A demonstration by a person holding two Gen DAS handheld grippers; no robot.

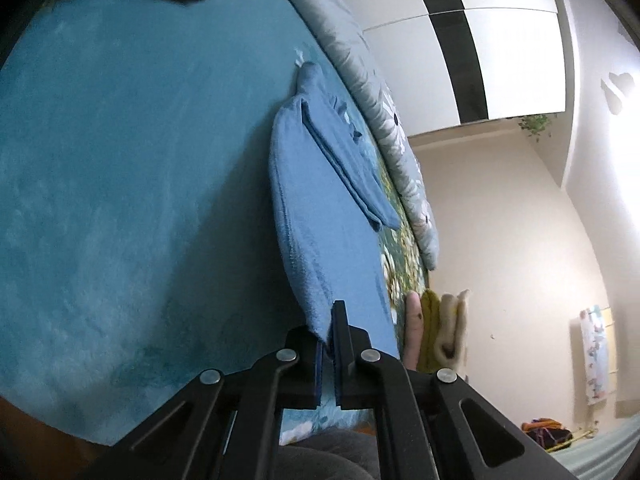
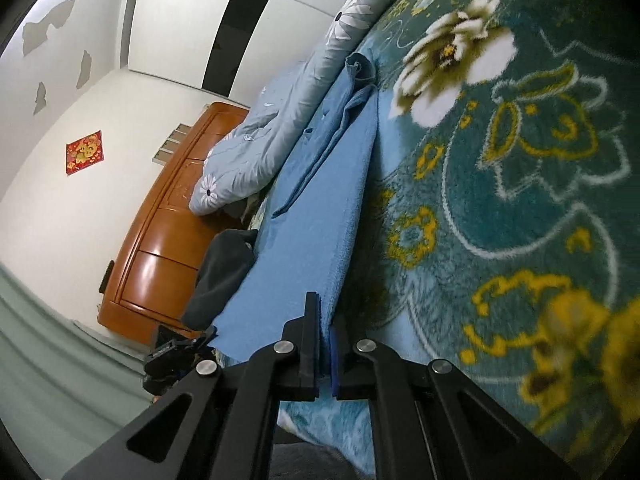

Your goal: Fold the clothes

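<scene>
With jaws clenched on the near hem, the left gripper [image 1: 329, 334] and right gripper [image 2: 325, 330] hold the blue garment [image 1: 320, 208] on the bed [image 1: 120, 160], mid-fold; next, probably carry the hem toward the collar.

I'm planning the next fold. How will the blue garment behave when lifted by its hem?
The blue garment is probably floppy: its hem droops between both grippers' shut jaws. Likely light, since thin layers lie flat. It may cling to the fuzzy blanket, not slide.

Light blue garment [image 1: 320, 216] on a teal blanket [image 2: 520, 200] with white-and-yellow flowers.
</scene>
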